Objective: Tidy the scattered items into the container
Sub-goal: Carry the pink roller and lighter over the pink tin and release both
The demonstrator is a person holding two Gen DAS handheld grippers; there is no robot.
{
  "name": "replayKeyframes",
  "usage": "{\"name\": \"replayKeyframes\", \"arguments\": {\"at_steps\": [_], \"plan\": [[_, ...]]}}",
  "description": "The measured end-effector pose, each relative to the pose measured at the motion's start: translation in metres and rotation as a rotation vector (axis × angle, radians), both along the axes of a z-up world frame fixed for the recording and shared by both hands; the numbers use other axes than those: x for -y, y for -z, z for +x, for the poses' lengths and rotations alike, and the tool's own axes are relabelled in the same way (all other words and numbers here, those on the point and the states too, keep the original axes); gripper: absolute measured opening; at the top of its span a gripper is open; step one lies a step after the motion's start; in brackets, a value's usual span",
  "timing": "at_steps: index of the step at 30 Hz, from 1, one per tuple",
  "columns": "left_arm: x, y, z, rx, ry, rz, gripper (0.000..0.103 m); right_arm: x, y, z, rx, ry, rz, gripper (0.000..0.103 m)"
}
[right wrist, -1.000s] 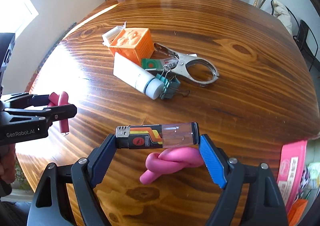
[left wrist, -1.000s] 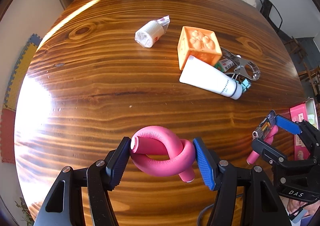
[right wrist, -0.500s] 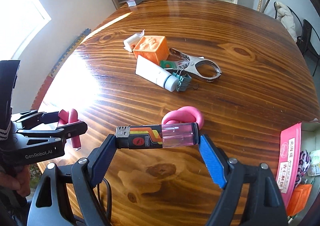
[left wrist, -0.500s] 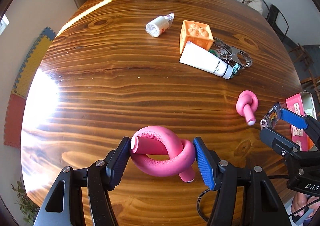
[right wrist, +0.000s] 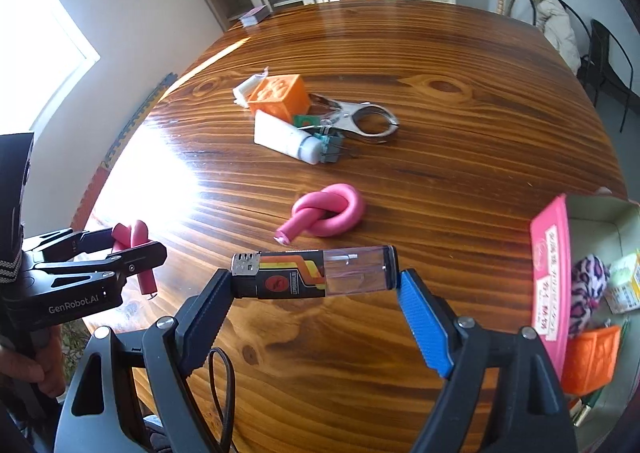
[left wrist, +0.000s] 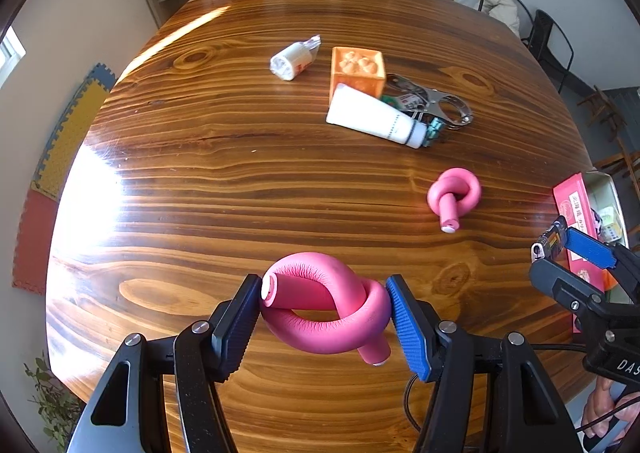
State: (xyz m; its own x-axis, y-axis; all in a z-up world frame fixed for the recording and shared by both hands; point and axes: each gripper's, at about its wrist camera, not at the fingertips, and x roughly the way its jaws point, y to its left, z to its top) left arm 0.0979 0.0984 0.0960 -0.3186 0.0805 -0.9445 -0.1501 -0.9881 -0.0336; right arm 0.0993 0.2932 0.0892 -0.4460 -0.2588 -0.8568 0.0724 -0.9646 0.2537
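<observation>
A knotted pink foam roller (left wrist: 326,313) is clamped between the pads of the left gripper (left wrist: 322,319), held clear above the wooden table (left wrist: 240,181). A lighter (right wrist: 314,275) with a clear end is pinched lengthwise between the pads of the right gripper (right wrist: 316,293), also lifted off the table.

In the left wrist view, a second knotted pink roller (left wrist: 454,195) is seen lying on the table at about two o'clock from the held one, well apart from it. Further off, at about one o'clock, a cluster is gathered: an orange cube (left wrist: 357,71), a white tube (left wrist: 376,119) leaning against it, a teal binder clip (left wrist: 434,129) at the tube's cap, and a metal clamp (left wrist: 440,103) just beyond. A small wrapped white roll (left wrist: 292,61) lies to the cube's nine o'clock side.

The container (right wrist: 600,213) is seen at three o'clock in the right wrist view, at the table's edge, with a pink box (right wrist: 550,273), a spotted fuzzy item (right wrist: 586,289) and an orange piece (right wrist: 592,359) already inside.
</observation>
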Motion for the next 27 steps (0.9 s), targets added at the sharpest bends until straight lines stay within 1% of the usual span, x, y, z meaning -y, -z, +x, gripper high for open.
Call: {"name": "replayKeyframes", "arguments": {"at_steps": [8,16,22,27], "plan": [[-0.051,-0.01,0.008,-0.028,0.07,-0.003,0.065,-0.051,-0.01,0.024,-0.02,0.094,-0.004,0.086],[-0.117,-0.018,0.018,-0.054,0.172,-0.005,0.065,-0.112,-0.021,0.057,-0.048,0.202,-0.001,0.086],[-0.171,-0.023,0.027,-0.07,0.251,0.014,0.065,-0.157,-0.027,0.084,-0.059,0.287,0.009,0.086],[-0.215,-0.031,0.036,-0.09,0.318,0.047,0.065,-0.195,-0.031,0.11,-0.072,0.37,0.025,0.086]]}}
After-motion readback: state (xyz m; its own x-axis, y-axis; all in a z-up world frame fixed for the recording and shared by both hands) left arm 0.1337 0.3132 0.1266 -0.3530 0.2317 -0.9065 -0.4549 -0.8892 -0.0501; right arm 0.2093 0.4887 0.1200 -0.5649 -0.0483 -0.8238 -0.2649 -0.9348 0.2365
